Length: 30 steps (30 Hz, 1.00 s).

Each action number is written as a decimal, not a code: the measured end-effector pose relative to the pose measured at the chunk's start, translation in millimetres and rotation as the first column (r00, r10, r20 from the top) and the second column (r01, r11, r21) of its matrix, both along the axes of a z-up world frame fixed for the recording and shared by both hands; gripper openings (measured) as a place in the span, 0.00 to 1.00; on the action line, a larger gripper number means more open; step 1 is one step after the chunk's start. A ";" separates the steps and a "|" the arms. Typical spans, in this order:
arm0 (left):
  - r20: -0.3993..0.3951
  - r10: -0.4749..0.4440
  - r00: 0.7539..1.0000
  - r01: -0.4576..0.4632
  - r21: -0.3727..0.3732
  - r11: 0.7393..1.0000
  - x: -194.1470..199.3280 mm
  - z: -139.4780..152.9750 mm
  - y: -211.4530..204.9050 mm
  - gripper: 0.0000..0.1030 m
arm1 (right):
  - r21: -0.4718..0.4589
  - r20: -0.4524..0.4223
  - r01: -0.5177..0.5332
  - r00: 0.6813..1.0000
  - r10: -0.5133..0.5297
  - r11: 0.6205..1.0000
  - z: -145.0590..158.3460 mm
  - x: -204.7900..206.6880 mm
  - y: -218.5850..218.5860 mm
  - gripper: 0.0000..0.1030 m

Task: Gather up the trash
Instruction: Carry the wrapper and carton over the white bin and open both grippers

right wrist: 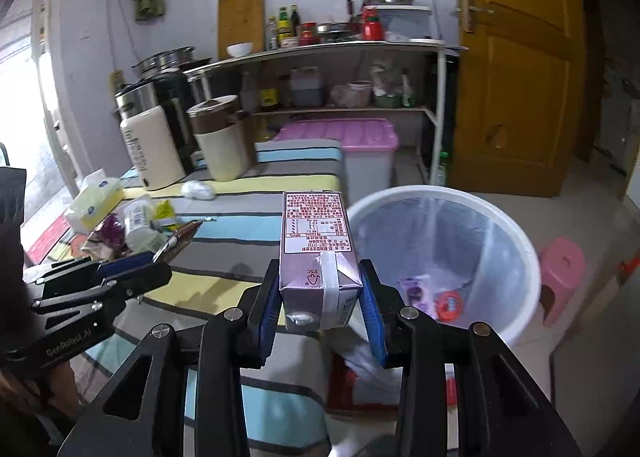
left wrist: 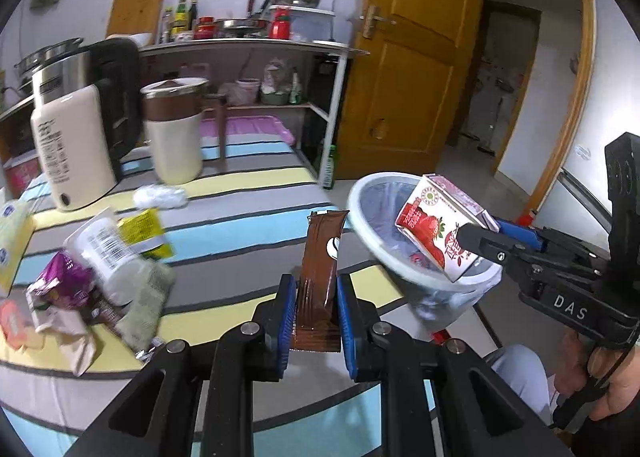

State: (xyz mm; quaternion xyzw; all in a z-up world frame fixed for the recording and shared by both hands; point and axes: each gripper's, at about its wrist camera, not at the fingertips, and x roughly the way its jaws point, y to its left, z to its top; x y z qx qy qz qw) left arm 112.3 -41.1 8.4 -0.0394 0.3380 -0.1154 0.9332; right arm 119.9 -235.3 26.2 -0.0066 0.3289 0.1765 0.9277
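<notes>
Two hand-held grippers angled down — left (left wrist: 316, 309) clamping brown sachet (left wrist: 322, 257), right (right wrist: 320, 311) gripping milk carton (right wrist: 316, 253)

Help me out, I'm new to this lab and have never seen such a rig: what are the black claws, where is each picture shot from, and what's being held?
The claws are hand-held grippers, one in each of a person's hands, each with a camera looking along its fingers. The left gripper is shut on a brown sachet. The right gripper is shut on a carton beside the white bin, which already has some trash inside. On the striped table remain a pile of wrappers, a crumpled tissue, a kettle and a jar.
</notes>
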 end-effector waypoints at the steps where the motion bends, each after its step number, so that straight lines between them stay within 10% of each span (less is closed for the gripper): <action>1: 0.002 -0.011 1.000 0.011 0.000 1.000 2.6 1.1 -4.6 0.20 | 0.000 -0.001 0.016 1.000 -0.016 1.000 -0.4 0.0 -6.6 0.37; 30: -0.086 -0.228 0.970 0.225 -0.050 0.973 83.6 -28.1 -96.3 0.22 | -0.041 -0.112 0.199 0.973 -0.203 0.979 -33.2 35.7 -84.6 0.37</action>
